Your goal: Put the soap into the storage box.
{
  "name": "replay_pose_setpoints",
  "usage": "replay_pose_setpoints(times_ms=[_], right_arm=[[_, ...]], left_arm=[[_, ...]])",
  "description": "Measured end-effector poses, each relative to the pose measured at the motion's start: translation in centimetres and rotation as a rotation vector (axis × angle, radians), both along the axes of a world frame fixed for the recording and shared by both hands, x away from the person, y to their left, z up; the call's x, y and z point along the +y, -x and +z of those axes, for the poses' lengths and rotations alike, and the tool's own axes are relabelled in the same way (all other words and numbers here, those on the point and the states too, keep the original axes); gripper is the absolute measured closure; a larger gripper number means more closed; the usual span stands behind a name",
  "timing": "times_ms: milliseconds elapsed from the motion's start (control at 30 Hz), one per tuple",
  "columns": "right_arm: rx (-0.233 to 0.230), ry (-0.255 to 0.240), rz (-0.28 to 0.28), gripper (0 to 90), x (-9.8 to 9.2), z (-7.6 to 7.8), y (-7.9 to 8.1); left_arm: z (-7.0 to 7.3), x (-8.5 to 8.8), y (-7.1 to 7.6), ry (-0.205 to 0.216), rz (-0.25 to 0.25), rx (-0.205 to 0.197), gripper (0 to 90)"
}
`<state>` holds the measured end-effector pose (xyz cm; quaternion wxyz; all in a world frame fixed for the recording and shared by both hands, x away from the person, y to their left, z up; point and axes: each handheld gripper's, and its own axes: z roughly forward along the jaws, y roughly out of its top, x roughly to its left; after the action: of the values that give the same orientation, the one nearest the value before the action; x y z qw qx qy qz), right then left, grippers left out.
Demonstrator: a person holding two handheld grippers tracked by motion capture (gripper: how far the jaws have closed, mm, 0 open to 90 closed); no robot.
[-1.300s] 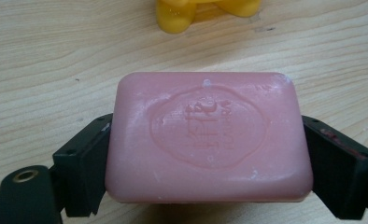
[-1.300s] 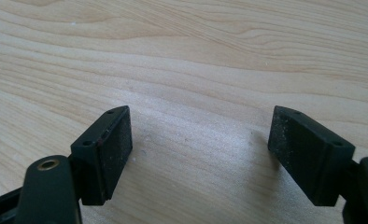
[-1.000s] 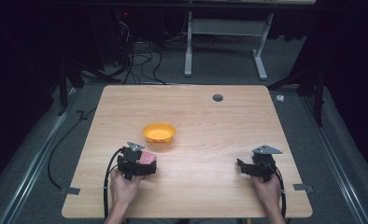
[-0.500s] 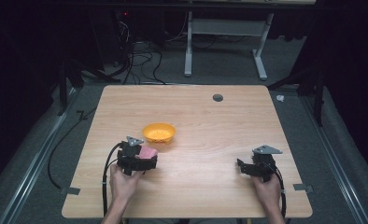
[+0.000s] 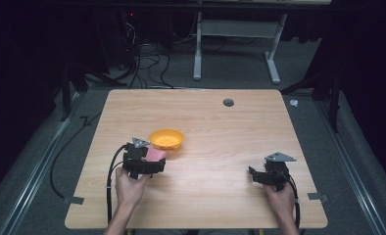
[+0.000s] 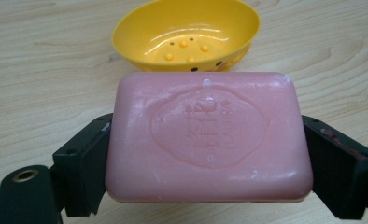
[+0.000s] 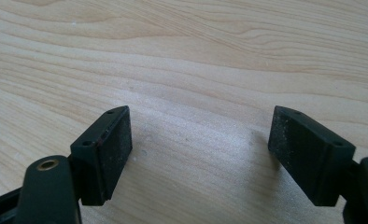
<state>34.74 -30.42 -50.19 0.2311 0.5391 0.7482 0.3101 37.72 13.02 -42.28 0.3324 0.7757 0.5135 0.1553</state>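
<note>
My left gripper (image 5: 154, 157) is shut on a pink bar of soap (image 6: 208, 135), which it holds by its two short ends a little above the table. The soap (image 5: 156, 154) hangs just in front of a yellow soap dish (image 5: 166, 139), close to the dish's near rim. In the left gripper view the dish (image 6: 187, 33) shows small bumps and holes in its bottom and holds nothing. My right gripper (image 5: 252, 174) rests low at the table's near right, open, with bare wood between its jaws (image 7: 198, 154).
The wooden table (image 5: 220, 122) has a small dark round hole (image 5: 228, 102) near its far edge. Cables trail from both grippers toward the near edge. A metal desk frame (image 5: 235, 44) and loose cables lie on the floor beyond the table.
My left gripper has risen and moved toward the yellow dish with the soap in it. The right gripper has kept still.
</note>
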Motion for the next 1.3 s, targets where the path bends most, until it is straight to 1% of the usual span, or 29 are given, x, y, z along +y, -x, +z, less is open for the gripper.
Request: replay_pose_setpoints(times_ms=[33, 333, 400, 633, 767, 967, 1267, 1300], right_arm=[[0.0, 0.0, 0.0, 22.3, 0.0, 0.0, 0.0], [0.0, 0.0, 0.0, 22.3, 0.0, 0.0, 0.0], [-0.001, 0.0, 0.001, 22.2, 0.0, 0.0, 0.0], [0.0, -0.001, 0.0, 22.2, 0.0, 0.0, 0.0], [0.0, -0.001, 0.0, 22.2, 0.0, 0.0, 0.0], [0.0, -0.001, 0.001, 22.2, 0.0, 0.0, 0.0], [0.0, 0.0, 0.001, 22.2, 0.0, 0.0, 0.0], [0.0, 0.0, 0.001, 22.2, 0.0, 0.0, 0.0]], left_arm=[[0.1, 0.0, -0.1, 0.006, -0.002, 0.004, 13.6], [1.0, -0.1, -0.7, 0.011, -0.002, -0.005, 13.6], [1.2, -0.1, -0.8, 0.019, -0.004, -0.003, 13.6], [1.7, -0.4, -1.4, 0.022, -0.007, -0.008, 13.6], [1.8, -0.4, -1.6, 0.038, -0.01, -0.001, 13.6], [1.7, -0.3, -2.0, 0.046, -0.003, 0.009, 13.6], [2.5, -0.5, -2.5, 0.043, -0.01, 0.002, 13.6], [2.5, -0.5, -2.5, 0.05, -0.01, 0.001, 13.6]])
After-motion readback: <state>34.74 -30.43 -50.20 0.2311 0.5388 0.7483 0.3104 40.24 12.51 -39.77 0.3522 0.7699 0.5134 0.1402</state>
